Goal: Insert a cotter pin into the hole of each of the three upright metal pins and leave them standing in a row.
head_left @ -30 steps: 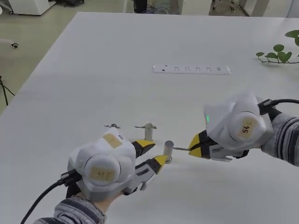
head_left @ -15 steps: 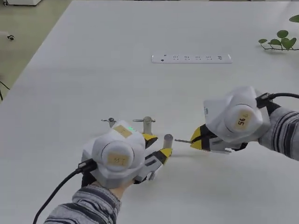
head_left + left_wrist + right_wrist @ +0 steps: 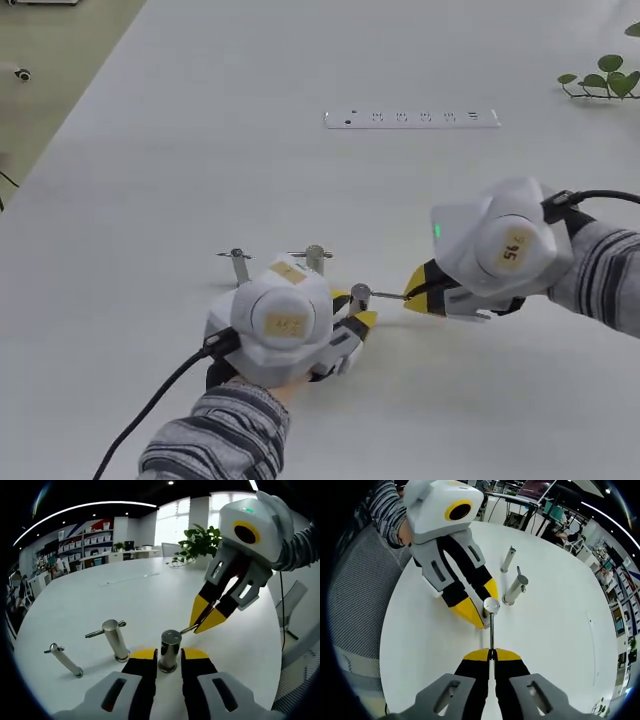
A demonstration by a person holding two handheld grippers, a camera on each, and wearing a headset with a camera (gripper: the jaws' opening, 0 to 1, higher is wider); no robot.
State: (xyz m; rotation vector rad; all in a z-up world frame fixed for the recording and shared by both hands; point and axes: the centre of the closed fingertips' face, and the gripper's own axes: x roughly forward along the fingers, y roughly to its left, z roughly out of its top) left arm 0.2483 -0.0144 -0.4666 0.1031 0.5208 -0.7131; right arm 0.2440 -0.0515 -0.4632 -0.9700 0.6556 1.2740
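Three metal pins stand in a row on the white table (image 3: 200, 150). The left pin (image 3: 238, 264) and middle pin (image 3: 315, 257) each carry a cotter pin through the top. My left gripper (image 3: 352, 310) is shut on the right pin (image 3: 360, 295), whose body (image 3: 170, 650) sits between the yellow pads (image 3: 145, 655). From the right, my right gripper (image 3: 412, 296) is shut on a cotter pin (image 3: 386, 294). This cotter pin (image 3: 491, 630) lies level, its tip at the head of the right pin (image 3: 491, 605). Whether the tip is inside the hole is hidden.
A white power strip (image 3: 410, 118) lies farther back on the table. A green plant sprig (image 3: 600, 80) is at the far right edge. The left gripper's black cable (image 3: 160, 400) trails toward the near edge. Bare tabletop surrounds the pins.
My left gripper moved forward and shut on the right pin. My right gripper brought the cotter pin left, up to that pin's head. The other two pins stand as before.
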